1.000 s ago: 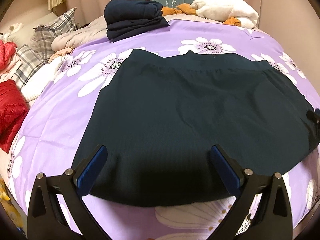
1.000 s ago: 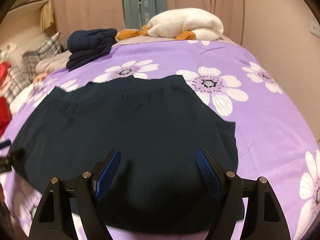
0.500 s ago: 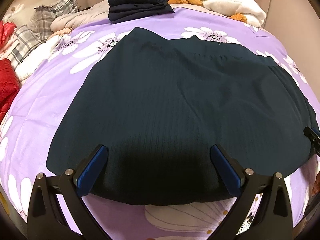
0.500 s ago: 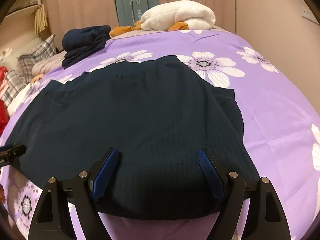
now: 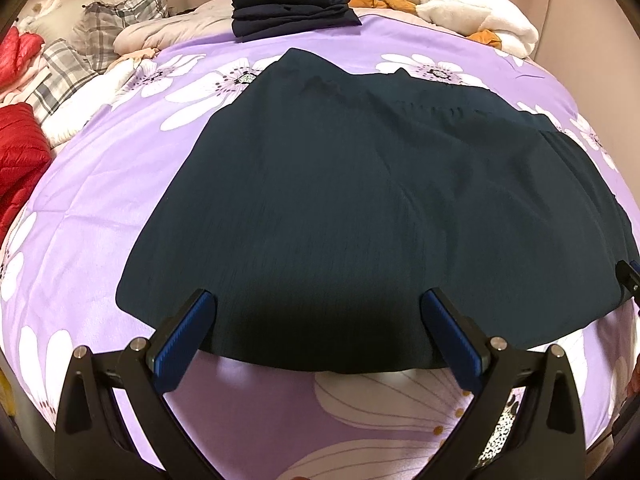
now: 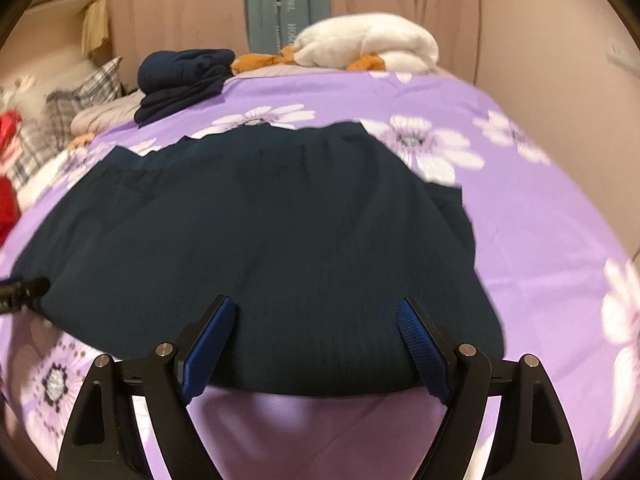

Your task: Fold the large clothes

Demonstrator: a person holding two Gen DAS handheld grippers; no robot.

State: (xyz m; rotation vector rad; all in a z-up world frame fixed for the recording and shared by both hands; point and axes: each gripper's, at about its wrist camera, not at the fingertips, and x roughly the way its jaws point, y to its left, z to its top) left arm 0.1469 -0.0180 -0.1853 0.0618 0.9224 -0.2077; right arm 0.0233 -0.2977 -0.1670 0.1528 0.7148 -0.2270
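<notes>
A large dark navy skirt (image 5: 360, 208) lies spread flat on the purple flowered bedspread (image 5: 104, 184), waistband at the far side. It also shows in the right wrist view (image 6: 256, 248). My left gripper (image 5: 318, 300) is open and empty, its blue-padded fingers over the skirt's near hem toward the left. My right gripper (image 6: 316, 304) is open and empty over the near hem toward the right. The tip of the right gripper shows at the right edge of the left wrist view (image 5: 630, 278); the left gripper's tip shows at the left edge of the right wrist view (image 6: 20, 290).
A stack of folded navy clothes (image 5: 288, 0) sits at the far end of the bed. A white plush blanket with orange trim (image 5: 476, 20) lies at the far right. Plaid pillows (image 5: 92, 36) and a red puffer jacket (image 5: 20, 152) lie along the left side.
Both grippers have pulled back a little toward the near hem after closing in on the skirt. Both stay open; the skirt has not moved.
</notes>
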